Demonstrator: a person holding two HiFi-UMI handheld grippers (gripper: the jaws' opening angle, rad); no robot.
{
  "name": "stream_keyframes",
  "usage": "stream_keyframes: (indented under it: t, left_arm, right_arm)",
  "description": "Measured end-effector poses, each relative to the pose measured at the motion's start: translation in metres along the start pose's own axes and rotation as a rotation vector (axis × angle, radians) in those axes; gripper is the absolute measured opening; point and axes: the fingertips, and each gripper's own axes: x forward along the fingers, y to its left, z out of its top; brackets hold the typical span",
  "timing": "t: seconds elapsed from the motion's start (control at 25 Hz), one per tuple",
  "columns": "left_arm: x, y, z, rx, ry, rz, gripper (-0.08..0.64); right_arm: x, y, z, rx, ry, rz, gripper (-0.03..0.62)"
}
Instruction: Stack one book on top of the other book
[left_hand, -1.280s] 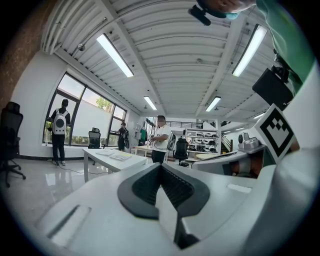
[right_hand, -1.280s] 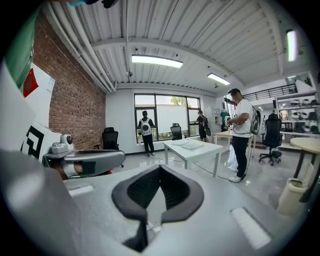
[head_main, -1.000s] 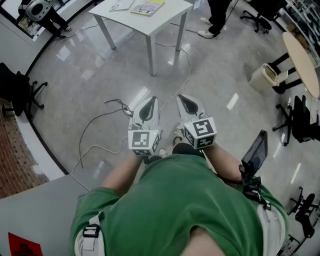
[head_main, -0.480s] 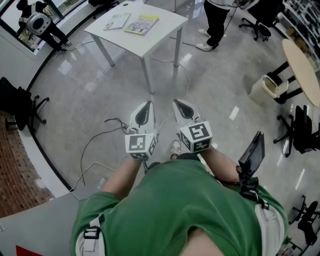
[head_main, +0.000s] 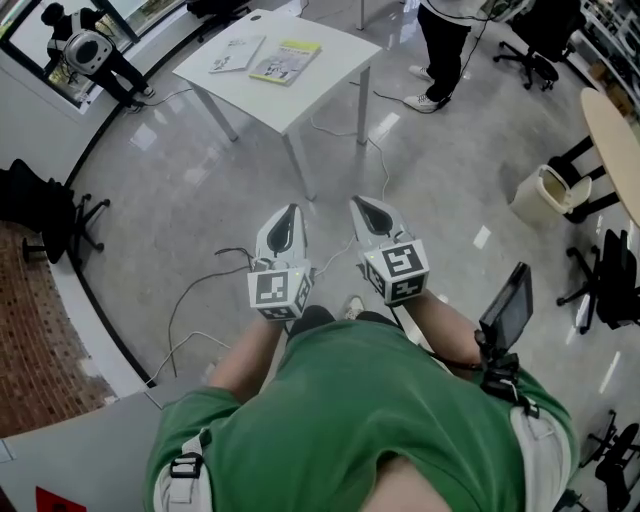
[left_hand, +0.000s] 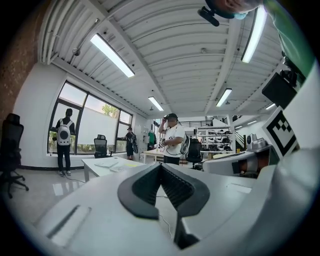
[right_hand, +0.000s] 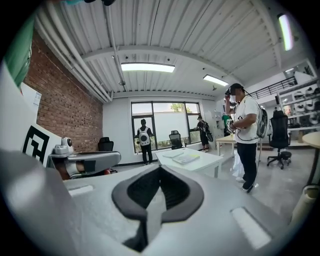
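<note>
Two books lie side by side on a white table (head_main: 318, 82) some way ahead: a pale grey-white book (head_main: 238, 54) and a yellow-green book (head_main: 286, 62). Both books rest flat and apart from each other. My left gripper (head_main: 291, 209) and right gripper (head_main: 361, 202) are held side by side over the floor, pointing at the table and well short of it. Both are shut with nothing between the jaws. The left gripper view shows its shut gripper (left_hand: 160, 165) and the table (left_hand: 95, 167) far off. In the right gripper view the shut gripper (right_hand: 160, 169) faces the yellow-green book (right_hand: 186, 158).
Cables (head_main: 215, 262) trail across the shiny floor between me and the table. A person (head_main: 441, 40) stands just past the table's right corner. A waste bin (head_main: 545, 196) and a round table (head_main: 615, 125) are at the right, a black chair (head_main: 40, 205) at the left.
Both grippers have been carried forward towards the table, which now sits lower and nearer in the head view with both books showing. The jaws stay shut.
</note>
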Motion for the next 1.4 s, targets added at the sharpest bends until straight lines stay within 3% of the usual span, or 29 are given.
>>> stream_keyframes:
  t: [0.24,0.68,1.4]
  left_arm:
    - [0.024,0.008,0.012,0.013,-0.002,0.005,0.006]
    - [0.082,0.044,0.025,-0.017,-0.025,-0.064,0.008]
    - [0.151,0.169,0.028,-0.026,-0.039,-0.144,0.006]
  right_arm:
    - [0.019,-0.009,0.009,0.014,0.001,0.012,0.003]
    - [0.077,-0.022,0.028,-0.001,0.028,-0.037,0.003]
    - [0.216,0.002,0.051,-0.004,0.06,-0.123,0.003]
